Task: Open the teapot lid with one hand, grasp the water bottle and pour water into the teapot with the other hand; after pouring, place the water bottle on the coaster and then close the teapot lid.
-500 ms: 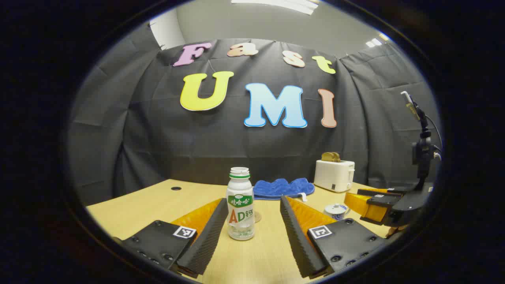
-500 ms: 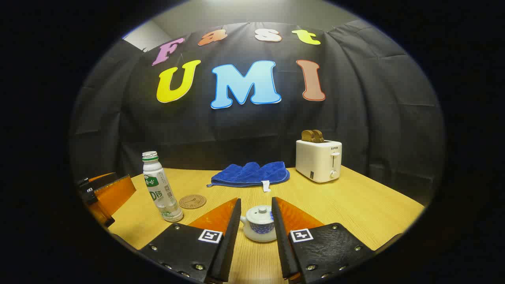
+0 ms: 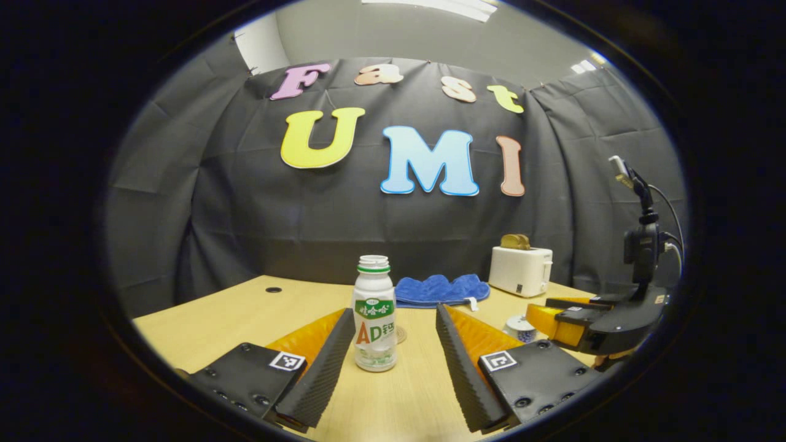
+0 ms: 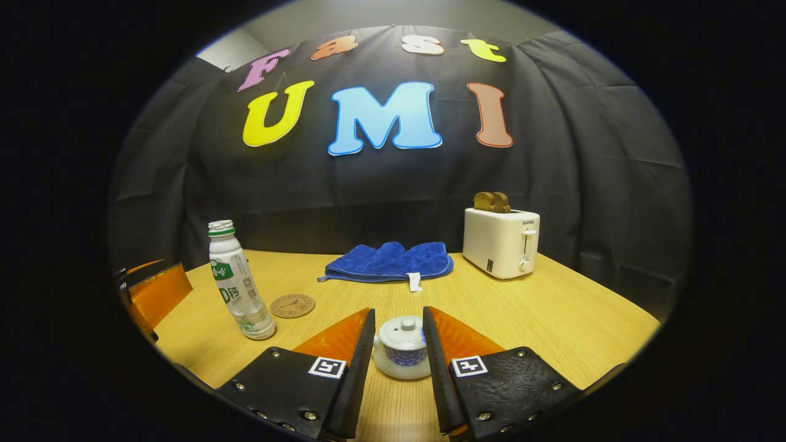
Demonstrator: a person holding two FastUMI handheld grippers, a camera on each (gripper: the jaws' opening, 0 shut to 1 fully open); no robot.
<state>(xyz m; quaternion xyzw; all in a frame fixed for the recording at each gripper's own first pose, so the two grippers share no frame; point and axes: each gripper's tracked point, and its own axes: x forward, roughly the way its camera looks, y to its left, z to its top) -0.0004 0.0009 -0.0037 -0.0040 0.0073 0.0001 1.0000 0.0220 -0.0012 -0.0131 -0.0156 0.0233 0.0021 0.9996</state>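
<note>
My right gripper (image 4: 398, 356) stands with its jaws narrowly apart around the teapot (image 4: 403, 353), one finger on each side of the body, gaps visible, nothing gripped. The lid (image 4: 402, 331) sits closed on the pot. My left gripper (image 3: 393, 350) is spread wide, and the water bottle (image 3: 374, 322) stands upright and uncapped between its fingers, close to one of them but apparently untouched. The coaster (image 4: 293, 305) lies flat just beside the bottle, toward the worktop's back edge.

Likely faults, as I judge them: my right fingers sit low on the pot, so closing here would clamp the body rather than the lid knob and could skid the pot; an off-centre squeeze by my left could tip the open bottle and spill it.

The wooden worktop (image 4: 552, 319) also carries a blue cloth (image 4: 390, 261) and a toaster (image 4: 500, 241) near the back edge, before a black cloth wall.
</note>
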